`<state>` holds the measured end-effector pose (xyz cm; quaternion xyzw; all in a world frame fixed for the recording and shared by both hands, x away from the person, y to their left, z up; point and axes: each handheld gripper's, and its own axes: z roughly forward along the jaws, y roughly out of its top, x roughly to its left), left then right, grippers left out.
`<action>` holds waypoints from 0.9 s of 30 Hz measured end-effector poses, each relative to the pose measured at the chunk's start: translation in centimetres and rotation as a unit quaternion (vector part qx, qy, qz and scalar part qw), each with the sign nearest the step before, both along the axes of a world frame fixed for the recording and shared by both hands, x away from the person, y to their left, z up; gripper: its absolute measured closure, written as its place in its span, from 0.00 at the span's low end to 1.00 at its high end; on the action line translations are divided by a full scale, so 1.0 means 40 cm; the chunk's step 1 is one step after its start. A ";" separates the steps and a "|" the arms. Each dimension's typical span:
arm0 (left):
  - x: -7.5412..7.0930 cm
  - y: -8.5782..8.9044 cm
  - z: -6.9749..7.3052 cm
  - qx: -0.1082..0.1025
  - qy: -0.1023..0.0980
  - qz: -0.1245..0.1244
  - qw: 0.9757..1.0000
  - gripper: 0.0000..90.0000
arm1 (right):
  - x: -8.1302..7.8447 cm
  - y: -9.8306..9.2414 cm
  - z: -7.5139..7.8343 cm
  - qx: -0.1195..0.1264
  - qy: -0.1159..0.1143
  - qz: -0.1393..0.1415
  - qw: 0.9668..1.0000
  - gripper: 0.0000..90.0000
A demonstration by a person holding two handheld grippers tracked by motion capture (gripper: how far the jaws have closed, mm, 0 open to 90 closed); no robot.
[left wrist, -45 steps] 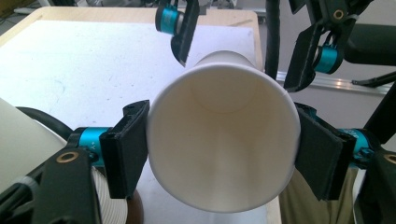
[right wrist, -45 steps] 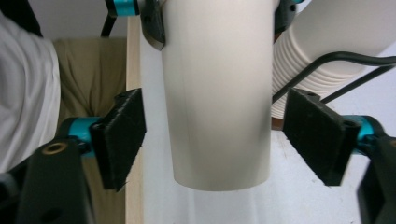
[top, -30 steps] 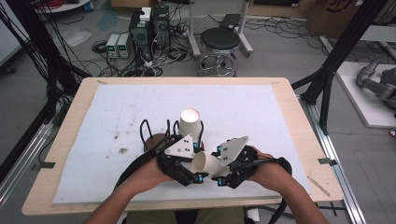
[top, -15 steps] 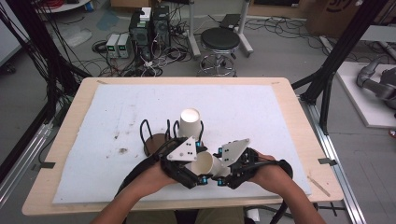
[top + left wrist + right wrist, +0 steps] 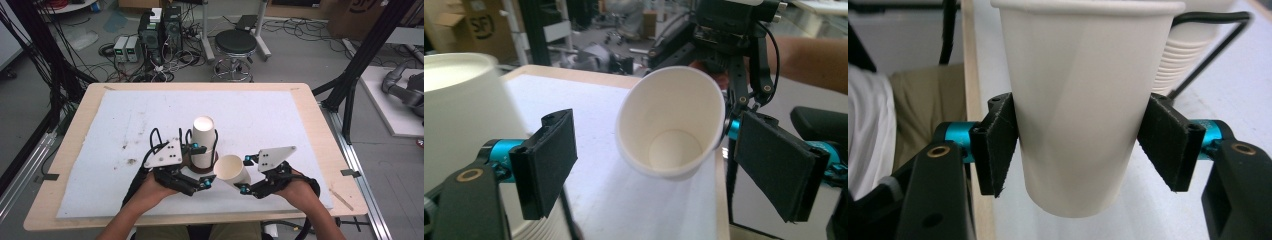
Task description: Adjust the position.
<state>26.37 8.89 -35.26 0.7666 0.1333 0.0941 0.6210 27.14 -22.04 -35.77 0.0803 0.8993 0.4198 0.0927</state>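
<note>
Desk [image 5: 300,105], white mat: right gripper [image 5: 243,181] clamps tilted cup [image 5: 231,171]; left gripper [image 5: 202,166] open beside cup stack [image 5: 203,141].

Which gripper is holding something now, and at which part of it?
The right gripper holds a single paper cup by its side wall, near mid-height. The left gripper is open, holding nothing.

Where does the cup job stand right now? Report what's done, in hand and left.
Done: one paper cup is off the stack of cups, clamped by the right gripper and tilted toward the left gripper.
In hand: that cup hangs between the left gripper's open fingers, not yet gripped.
Left, probably: setting it down on the white mat.
</note>
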 end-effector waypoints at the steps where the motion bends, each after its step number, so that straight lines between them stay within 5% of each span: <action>1: 0.000 0.009 -0.001 -0.003 0.001 0.004 1.000 0.19 | 0.001 -0.011 -0.004 0.012 0.000 -0.009 1.000 0.38; 7: -0.011 0.079 -0.011 -0.025 -0.003 0.048 0.999 0.19 | 0.008 -0.062 -0.020 0.069 0.002 -0.048 0.996 0.38; 14: -0.022 0.142 -0.023 -0.042 -0.006 0.090 0.995 0.19 | 0.011 -0.095 -0.026 0.104 -0.016 -0.082 0.991 0.38; 22: -0.032 0.214 -0.037 -0.054 -0.022 0.141 0.988 0.19 | 0.011 -0.124 -0.030 0.123 -0.035 -0.114 0.985 0.38; 27: -0.033 0.265 -0.057 -0.058 -0.024 0.171 0.983 0.19 | 0.013 -0.153 -0.035 0.140 -0.052 -0.141 0.979 0.38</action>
